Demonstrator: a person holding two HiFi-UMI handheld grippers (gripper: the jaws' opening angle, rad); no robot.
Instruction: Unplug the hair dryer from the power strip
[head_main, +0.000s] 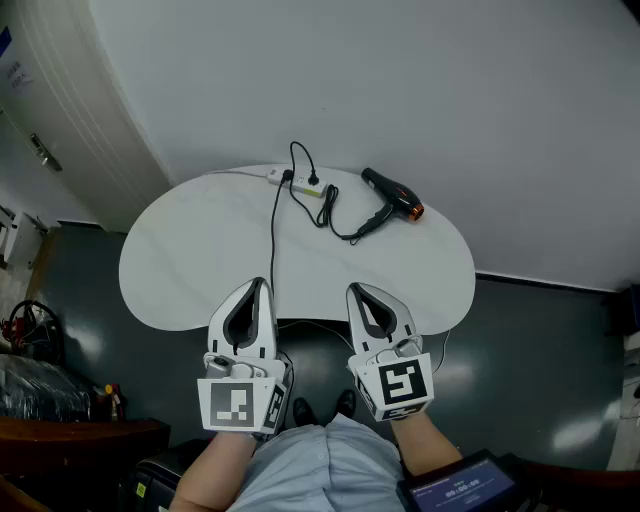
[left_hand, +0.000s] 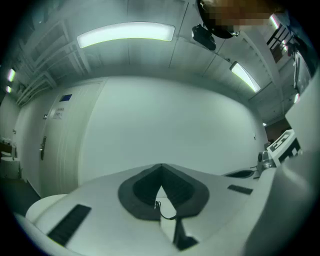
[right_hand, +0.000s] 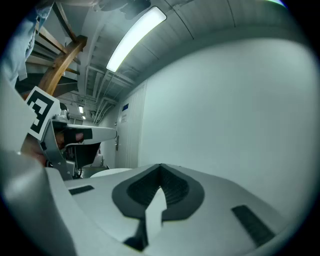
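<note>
A black hair dryer with an orange nozzle lies at the far right of the white table. Its black cord loops left to a plug in the white power strip at the table's far edge. My left gripper and right gripper hover side by side over the near table edge, well short of the strip. Both are shut with nothing between the jaws. In the left gripper view the left gripper has its tips together, and the cord shows small through the gap. The right gripper faces the bare wall.
A second black cable runs from the power strip across the table and off its near edge. A door stands at the left. Dark floor surrounds the table; clutter sits at the lower left. A tablet is at my lower right.
</note>
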